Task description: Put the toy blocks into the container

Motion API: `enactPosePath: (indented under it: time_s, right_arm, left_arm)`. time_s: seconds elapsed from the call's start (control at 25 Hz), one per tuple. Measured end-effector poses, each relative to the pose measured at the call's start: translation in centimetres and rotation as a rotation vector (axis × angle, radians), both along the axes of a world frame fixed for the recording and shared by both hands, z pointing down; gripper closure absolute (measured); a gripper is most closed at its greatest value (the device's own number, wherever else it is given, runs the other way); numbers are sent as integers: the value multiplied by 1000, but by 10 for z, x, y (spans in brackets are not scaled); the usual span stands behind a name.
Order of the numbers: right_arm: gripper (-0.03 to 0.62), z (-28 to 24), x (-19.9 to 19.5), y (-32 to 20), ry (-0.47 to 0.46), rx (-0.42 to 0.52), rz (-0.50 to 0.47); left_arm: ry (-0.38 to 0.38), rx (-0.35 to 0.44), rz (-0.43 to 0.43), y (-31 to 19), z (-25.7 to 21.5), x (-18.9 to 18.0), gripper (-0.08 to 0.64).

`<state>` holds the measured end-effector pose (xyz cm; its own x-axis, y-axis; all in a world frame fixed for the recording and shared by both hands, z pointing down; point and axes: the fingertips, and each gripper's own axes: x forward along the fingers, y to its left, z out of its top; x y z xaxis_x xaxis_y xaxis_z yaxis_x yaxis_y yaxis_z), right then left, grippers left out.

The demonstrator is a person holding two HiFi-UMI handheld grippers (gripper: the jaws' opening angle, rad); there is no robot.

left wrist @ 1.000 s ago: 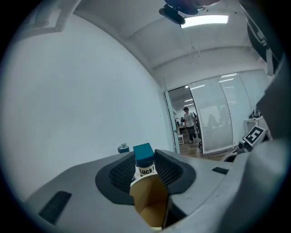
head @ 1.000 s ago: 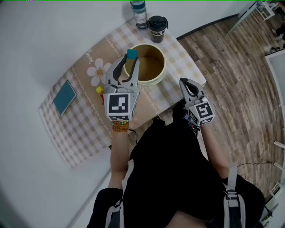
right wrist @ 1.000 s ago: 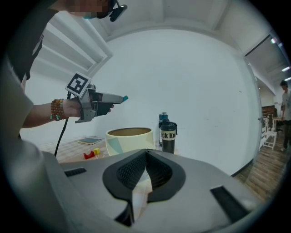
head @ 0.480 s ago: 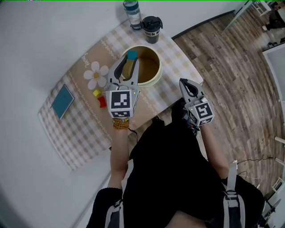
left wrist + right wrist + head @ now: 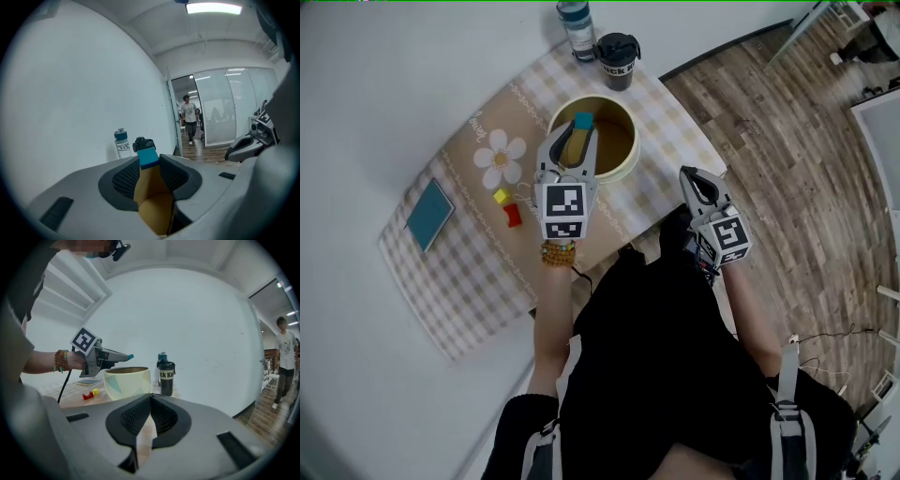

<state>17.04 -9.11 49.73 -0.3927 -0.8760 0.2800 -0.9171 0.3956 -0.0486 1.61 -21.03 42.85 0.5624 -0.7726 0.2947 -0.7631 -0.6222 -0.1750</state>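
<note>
Centre-left, the yellow block (image 5: pixel 501 196) and red block (image 5: pixel 513 216) lie on the table (image 5: pixel 469 281). The left gripper (image 5: pixel 579 128), clamped on the teal block (image 5: pixel 582 120), hangs over the container (image 5: pixel 624 169). Release only when the block is well inside the rim. Further right, the right gripper (image 5: pixel 692 178) is closed and empty.

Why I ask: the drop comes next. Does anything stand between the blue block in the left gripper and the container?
Nothing visible does. The left gripper holds the blue block above the open mouth of the container. There is no lid, and only bare interior shows below the block.
</note>
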Motion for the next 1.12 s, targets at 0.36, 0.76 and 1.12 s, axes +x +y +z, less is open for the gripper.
enactPosePath:
  time_s: [0.36, 0.76, 1.12]
  right_arm:
    - [586, -1, -5, -2, 11, 1, -13]
    - [586, -2, -9, -1, 13, 2, -28]
    - [586, -1, -40, 3, 20, 5, -96]
  left_arm:
    - [-35, 24, 19, 1, -3, 4, 360]
    - [40, 75, -55, 10, -36, -30, 362]
    - [35, 59, -333, 42, -25, -170, 362]
